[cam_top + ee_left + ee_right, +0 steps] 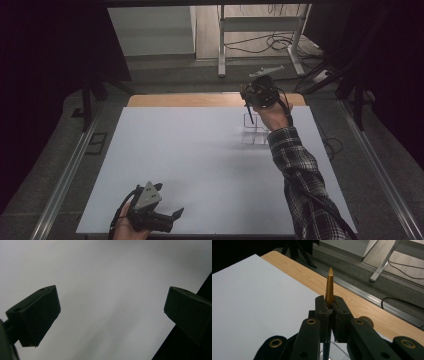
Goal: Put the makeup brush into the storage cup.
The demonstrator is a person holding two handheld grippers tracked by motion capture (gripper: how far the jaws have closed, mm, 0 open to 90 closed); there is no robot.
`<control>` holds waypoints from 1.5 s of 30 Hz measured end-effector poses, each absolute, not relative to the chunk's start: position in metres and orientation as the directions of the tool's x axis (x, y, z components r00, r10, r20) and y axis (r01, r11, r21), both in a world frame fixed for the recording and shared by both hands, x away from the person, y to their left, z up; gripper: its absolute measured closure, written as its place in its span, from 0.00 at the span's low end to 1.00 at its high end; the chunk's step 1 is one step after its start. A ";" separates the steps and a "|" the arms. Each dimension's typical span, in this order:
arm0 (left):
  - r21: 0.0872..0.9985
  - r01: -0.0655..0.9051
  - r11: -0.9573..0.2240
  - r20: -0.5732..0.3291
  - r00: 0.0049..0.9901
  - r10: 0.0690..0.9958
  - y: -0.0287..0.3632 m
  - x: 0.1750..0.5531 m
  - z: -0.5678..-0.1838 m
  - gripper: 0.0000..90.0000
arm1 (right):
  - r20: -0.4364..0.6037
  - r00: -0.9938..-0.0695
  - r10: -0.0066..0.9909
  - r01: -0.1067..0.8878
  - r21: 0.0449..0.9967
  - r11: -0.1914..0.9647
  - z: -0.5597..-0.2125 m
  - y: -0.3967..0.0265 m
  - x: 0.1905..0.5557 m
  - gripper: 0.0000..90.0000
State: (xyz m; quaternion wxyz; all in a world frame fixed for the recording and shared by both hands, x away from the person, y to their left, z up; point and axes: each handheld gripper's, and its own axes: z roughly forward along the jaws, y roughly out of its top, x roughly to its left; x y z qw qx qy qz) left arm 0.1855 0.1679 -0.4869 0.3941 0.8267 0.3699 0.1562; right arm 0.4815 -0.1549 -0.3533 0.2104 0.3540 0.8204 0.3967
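Fingertips pinch a gold-tipped pen, seemingly above the clear organizer

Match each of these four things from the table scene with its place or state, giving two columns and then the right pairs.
Column one:
1. left hand-held gripper
2. right hand-held gripper
3. gold-tipped dark pen
4. clear plastic compartment box

Column two:
A. stands on the white sheet, below the raised hand
B. jaws wide apart, nothing between them
C. jaws shut on a thin thing
D. clamped between two jaws, gold end poking out beyond them

Pairs: 1-B, 2-C, 3-D, 4-A
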 end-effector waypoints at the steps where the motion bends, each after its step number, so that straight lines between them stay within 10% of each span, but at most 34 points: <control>1: 0.767 0.488 -0.416 -0.033 0.678 0.735 0.168 0.185 -0.487 0.01 | -0.065 -0.660 0.749 0.414 0.800 0.434 -0.354 -0.155 0.482 0.93; 45: 0.766 0.486 -0.421 -0.026 0.678 0.735 0.167 0.185 -0.487 0.01 | -0.050 -0.639 0.767 0.443 0.792 0.421 -0.403 -0.163 0.484 0.92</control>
